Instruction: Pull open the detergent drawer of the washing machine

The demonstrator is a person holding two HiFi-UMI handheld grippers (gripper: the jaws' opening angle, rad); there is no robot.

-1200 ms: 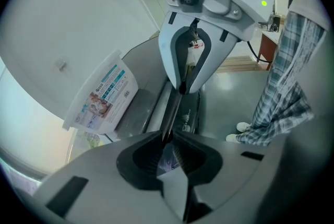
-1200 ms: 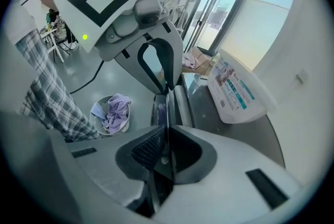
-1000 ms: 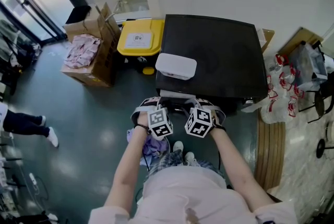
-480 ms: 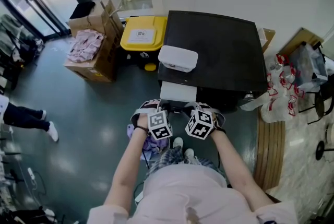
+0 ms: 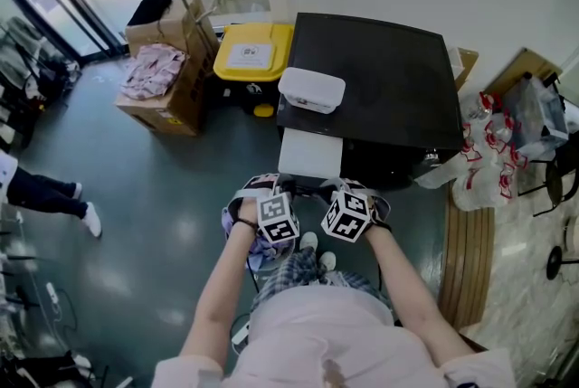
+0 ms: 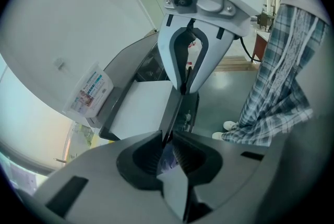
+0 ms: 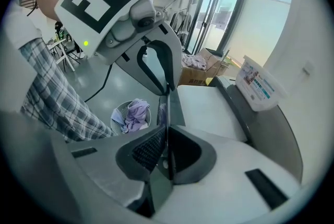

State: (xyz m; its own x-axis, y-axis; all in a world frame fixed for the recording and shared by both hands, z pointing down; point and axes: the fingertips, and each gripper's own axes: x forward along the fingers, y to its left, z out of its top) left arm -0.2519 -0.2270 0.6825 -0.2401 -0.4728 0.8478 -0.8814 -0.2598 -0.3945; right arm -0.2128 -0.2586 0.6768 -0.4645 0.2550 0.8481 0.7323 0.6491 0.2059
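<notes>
The black washing machine (image 5: pixel 380 88) stands against the wall, seen from above. Its white detergent drawer (image 5: pixel 310 153) juts out of the front toward me. My left gripper (image 5: pixel 289 192) and right gripper (image 5: pixel 331 192) meet at the drawer's front panel, side by side. In the left gripper view, my left gripper (image 6: pixel 167 140) is shut on the panel's thin edge, with the drawer's white top (image 6: pixel 141 108) beyond. In the right gripper view, my right gripper (image 7: pixel 166 143) clamps the same panel from the other end, facing the left one.
A white detergent box (image 5: pixel 311 89) sits on the machine's top. A yellow bin (image 5: pixel 253 53) and a cardboard box of clothes (image 5: pixel 163 79) stand to the left. A basket of purple laundry (image 7: pixel 130 113) is by my feet. Plastic bags (image 5: pixel 488 151) and a wooden bench (image 5: pixel 466 260) lie right.
The white drawer has slid further out of the machine as both grippers drew back toward me, still clamped on its front panel.
</notes>
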